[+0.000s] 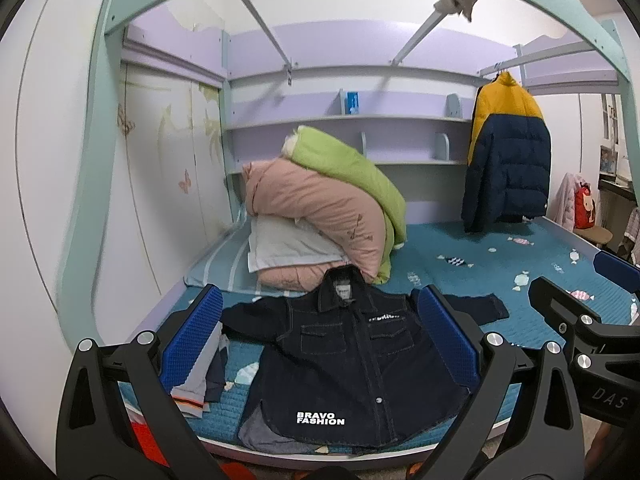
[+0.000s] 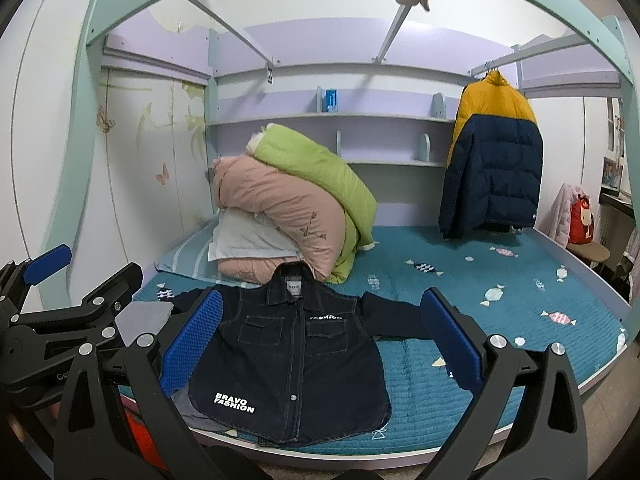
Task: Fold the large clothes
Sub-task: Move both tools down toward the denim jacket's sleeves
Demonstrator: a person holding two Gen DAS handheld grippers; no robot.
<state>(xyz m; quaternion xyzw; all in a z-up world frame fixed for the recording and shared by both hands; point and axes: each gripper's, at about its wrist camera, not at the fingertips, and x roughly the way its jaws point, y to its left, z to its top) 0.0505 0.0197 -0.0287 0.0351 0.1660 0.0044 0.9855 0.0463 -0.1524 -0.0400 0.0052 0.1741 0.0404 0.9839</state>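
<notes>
Fingers of our left gripper (image 1: 320,336) and right gripper (image 2: 322,336) spread wide, empty, above the dark jacket (image 1: 352,360) flat on the bed (image 1: 540,264).

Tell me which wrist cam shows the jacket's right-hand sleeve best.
Right wrist view: the dark jacket has that sleeve stretched out across the blue bedspread, mostly unblocked. In the left wrist view the left gripper finger covers most of the sleeve.

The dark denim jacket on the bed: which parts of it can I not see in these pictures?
- Denim jacket, left wrist view: its image-left sleeve is partly behind the left hand-held gripper.
- Right wrist view: the right hand-held gripper covers its image-left edge.
- Neck label: too small to read.
- Grey clothes under the hem: mostly covered.
</notes>
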